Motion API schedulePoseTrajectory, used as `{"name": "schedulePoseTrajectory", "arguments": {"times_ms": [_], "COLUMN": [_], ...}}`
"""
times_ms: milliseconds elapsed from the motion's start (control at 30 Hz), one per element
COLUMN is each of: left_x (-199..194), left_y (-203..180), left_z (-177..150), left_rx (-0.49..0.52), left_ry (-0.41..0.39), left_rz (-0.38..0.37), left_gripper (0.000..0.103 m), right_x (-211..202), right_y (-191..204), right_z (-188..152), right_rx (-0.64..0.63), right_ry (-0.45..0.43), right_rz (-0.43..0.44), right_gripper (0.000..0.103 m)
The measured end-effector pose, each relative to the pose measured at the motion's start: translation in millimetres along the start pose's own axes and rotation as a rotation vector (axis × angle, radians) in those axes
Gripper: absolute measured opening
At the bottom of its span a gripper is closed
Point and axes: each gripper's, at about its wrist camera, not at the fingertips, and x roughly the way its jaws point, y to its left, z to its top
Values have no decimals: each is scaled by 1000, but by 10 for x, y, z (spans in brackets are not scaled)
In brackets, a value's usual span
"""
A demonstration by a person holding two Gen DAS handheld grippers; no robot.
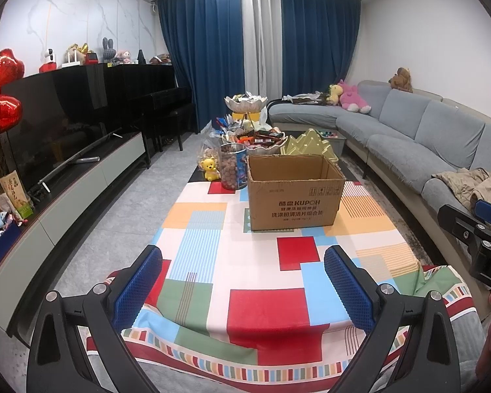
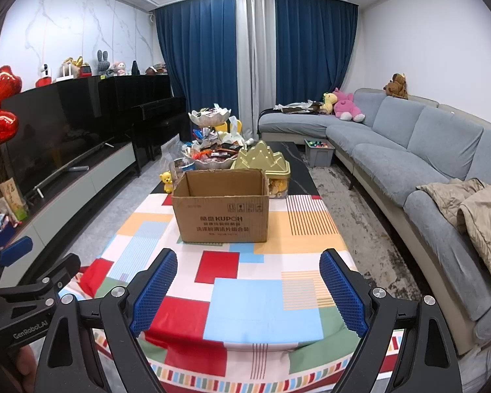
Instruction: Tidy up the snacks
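An open cardboard box (image 1: 293,193) (image 2: 222,209) stands on the checked tablecloth (image 1: 232,262) (image 2: 245,294). Its inside looks empty. Behind it sit a tiered bowl stand heaped with wrapped snacks (image 1: 252,137) (image 2: 212,154), a clear jar of brown snacks (image 1: 232,170) and a gold mountain-shaped tin (image 1: 311,145) (image 2: 262,160). My left gripper (image 1: 244,290) hovers open over the near table end, nothing between its blue pads. My right gripper (image 2: 247,294) is likewise open and empty near the same edge. Each gripper shows at the side of the other's view.
A grey sofa (image 1: 409,134) (image 2: 425,150) runs along the right, with a beige jacket (image 2: 474,209) and plush toys on it. A TV and low cabinet (image 1: 65,150) line the left. A yellow bear figure (image 1: 209,168) stands beside the jar. A grey bin (image 2: 319,152) sits on the floor.
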Motion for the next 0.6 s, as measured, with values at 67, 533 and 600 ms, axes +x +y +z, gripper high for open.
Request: {"name": "schedulePoseTrajectory", "arguments": {"times_ms": [67, 533, 600], "left_x": [3, 1, 2], "left_y": [-12, -13, -18], "left_z": [-5, -10, -11], "left_rx": [1, 0, 1], "left_ry": [2, 1, 2], "left_rz": [-1, -2, -2], "left_gripper": [101, 101, 101], "right_x": [0, -3, -4], "right_y": [0, -8, -8], "right_z": [0, -1, 0], "right_rx": [0, 1, 1], "right_ry": [1, 3, 3], "right_rz": [1, 0, 1], "right_gripper": [90, 90, 90]}}
